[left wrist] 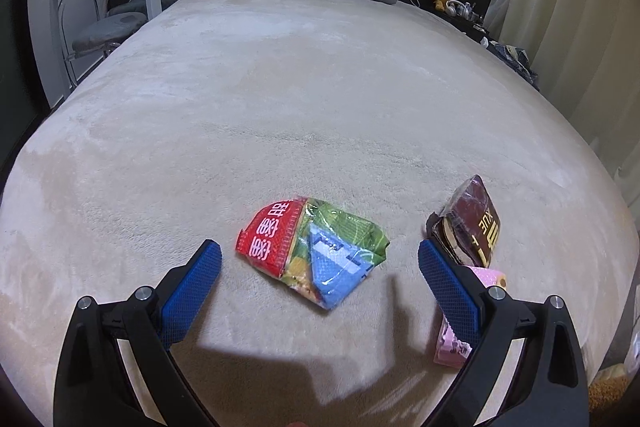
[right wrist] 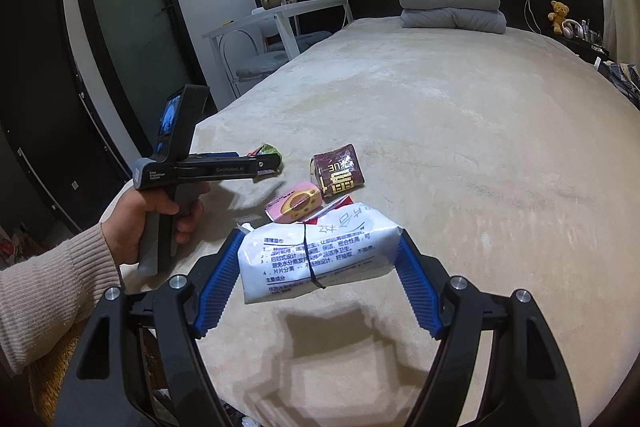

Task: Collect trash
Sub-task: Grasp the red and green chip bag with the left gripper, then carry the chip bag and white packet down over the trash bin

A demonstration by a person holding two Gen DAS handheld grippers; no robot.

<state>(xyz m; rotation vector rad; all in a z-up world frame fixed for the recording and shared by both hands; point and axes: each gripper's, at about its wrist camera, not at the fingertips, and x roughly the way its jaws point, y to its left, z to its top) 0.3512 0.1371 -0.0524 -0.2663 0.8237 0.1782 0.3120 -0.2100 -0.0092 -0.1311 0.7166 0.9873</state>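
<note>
Right gripper (right wrist: 320, 263) clamps the white wipes packet (right wrist: 316, 259) low centre over the bed (right wrist: 460, 147); left gripper (left wrist: 320, 267) gapes, released, around the red-green wrapper (left wrist: 312, 251), brown packet (left wrist: 472, 223) lower right

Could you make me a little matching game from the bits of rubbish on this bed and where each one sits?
Things:
1. white wet-wipes pack
2. red, green and blue snack wrapper
3. brown wrapper
4. pink wrapper

Places:
A. lying on the bed ahead of the open left gripper
B. between the fingers of the right gripper
C. just beyond the left gripper's right finger
D. between the brown wrapper and the wipes pack

Pairs: 1-B, 2-A, 3-C, 4-D
</note>
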